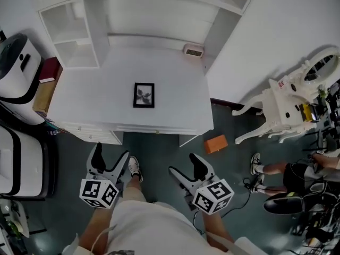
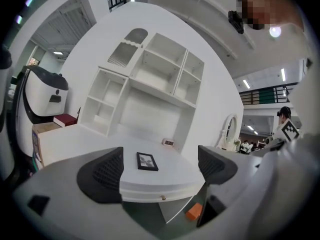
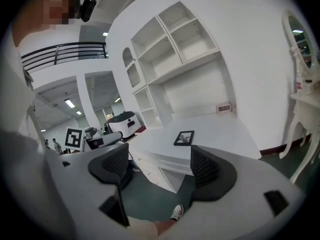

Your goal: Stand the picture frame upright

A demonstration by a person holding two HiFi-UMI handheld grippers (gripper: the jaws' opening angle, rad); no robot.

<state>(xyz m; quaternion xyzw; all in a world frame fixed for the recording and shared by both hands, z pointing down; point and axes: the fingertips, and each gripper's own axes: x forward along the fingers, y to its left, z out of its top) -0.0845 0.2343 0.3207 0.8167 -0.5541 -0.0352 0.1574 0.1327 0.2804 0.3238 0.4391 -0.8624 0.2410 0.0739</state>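
Progress: nothing done yet, we judge. Picture frame (image 1: pixel 143 95) lies flat, face up, mid tabletop (image 1: pixel 175 105), untouched, so the whole stand-up is left. Left tongs (image 1: pixel 110 161) and right tongs (image 1: pixel 187 172) are both spread with nothing between them, held short of the tabletop's near edge, frame at roughly 12 o'clock from them. We count one picture frame, two tongs, one small clock (image 1: pixel 194 51) at 1 o'clock from the frame, and one orange block (image 1: pixel 215 143) on the floor at 4 o'clock.

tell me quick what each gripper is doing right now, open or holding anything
Left gripper: open, holding nothing.
Right gripper: open, holding nothing.
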